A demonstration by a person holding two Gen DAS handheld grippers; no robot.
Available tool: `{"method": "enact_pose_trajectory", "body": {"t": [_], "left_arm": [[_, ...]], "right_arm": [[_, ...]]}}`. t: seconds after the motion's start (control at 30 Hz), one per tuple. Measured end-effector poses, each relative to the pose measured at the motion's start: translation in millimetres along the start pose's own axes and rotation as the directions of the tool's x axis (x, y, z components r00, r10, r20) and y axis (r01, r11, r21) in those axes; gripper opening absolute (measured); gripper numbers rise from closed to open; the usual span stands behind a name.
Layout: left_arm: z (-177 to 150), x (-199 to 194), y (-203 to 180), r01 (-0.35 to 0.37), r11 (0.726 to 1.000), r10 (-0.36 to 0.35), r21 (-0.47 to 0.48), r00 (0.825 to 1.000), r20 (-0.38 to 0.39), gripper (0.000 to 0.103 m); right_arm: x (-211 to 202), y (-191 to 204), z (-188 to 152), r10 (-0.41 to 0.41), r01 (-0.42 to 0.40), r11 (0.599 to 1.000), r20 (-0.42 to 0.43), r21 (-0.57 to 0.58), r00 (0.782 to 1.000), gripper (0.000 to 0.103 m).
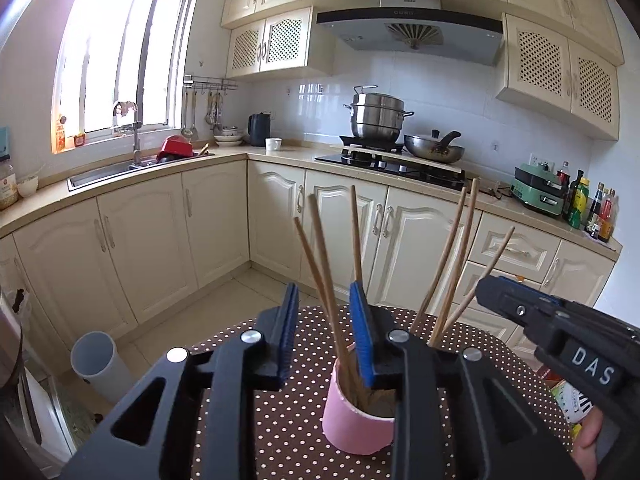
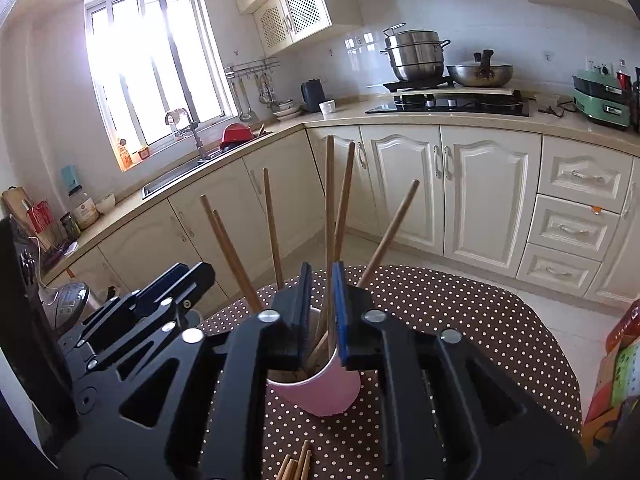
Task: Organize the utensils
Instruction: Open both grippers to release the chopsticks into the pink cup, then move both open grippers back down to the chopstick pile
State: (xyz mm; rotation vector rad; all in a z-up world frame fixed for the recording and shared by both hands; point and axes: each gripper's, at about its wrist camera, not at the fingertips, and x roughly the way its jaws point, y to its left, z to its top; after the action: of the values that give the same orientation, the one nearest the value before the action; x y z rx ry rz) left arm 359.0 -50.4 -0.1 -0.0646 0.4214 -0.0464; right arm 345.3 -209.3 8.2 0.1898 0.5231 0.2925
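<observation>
We read white letters "DAS" on the black body of the right gripper (image 1: 516, 300) where it reaches in at the right of the left wrist view; the maker's mark on the range hood (image 1: 410, 24) is too small to read. Our left gripper (image 1: 324, 336) has its blue pads parted, with two chopsticks (image 1: 320, 248) standing loose in the gap, untouched as far as we can tell. The right gripper's pads are also parted, around two upright chopsticks, not pressing them. Six chopsticks stand fanned out in the pink cup (image 1: 352, 420), which sits on the brown polka-dot cloth (image 1: 280, 400) covering the counter. More chopsticks (image 2: 296, 466) lie on the cloth near the right wrist camera. Our grippers' black frames hide much of the cup's rim.
</observation>
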Motion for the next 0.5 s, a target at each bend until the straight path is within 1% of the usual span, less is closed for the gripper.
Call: {"method": "enact_pose_trajectory", "body": {"t": [0.03, 0.07, 0.13, 0.17, 0.33, 0.4, 0.5], "left_arm": [[0, -2, 1, -0.003, 1.000, 0.003, 0.003, 1.000, -0.001, 0.026], [0, -4, 1, -0.005, 1.000, 0.005, 0.004, 1.000, -0.002, 0.026], [-1, -10, 4, -0.008, 1.000, 0.008, 0.003, 1.000, -0.003, 0.026], [-1, -12, 4, -0.011, 1.000, 0.011, 0.004, 1.000, -0.004, 0.026], [-2, -30, 10, -0.019, 1.000, 0.019, -0.005, 1.000, 0.000, 0.030], [-3, -41, 12, -0.023, 1.000, 0.023, -0.008, 1.000, 0.009, 0.031], [-4, -52, 14, -0.028, 1.000, 0.028, -0.009, 0.999, 0.017, 0.036]], "right_arm": [[-2, 0, 0, 0.001, -0.001, 1.000, -0.002, 0.002, 1.000, 0.058], [-5, 0, 0, 0.000, 0.000, 1.000, 0.006, 0.006, 1.000, 0.064], [-16, 2, -2, -0.023, 0.024, 1.000, 0.057, -0.004, 0.998, 0.064], [-19, 4, -3, -0.039, 0.040, 0.999, 0.060, -0.017, 0.997, 0.064], [-32, 9, -7, -0.036, 0.037, 0.999, 0.049, -0.016, 0.998, 0.064], [-38, 12, -11, -0.046, 0.047, 0.999, 0.046, -0.027, 0.998, 0.065], [-46, 16, -15, -0.057, 0.059, 0.998, 0.045, -0.033, 0.997, 0.068]]}}
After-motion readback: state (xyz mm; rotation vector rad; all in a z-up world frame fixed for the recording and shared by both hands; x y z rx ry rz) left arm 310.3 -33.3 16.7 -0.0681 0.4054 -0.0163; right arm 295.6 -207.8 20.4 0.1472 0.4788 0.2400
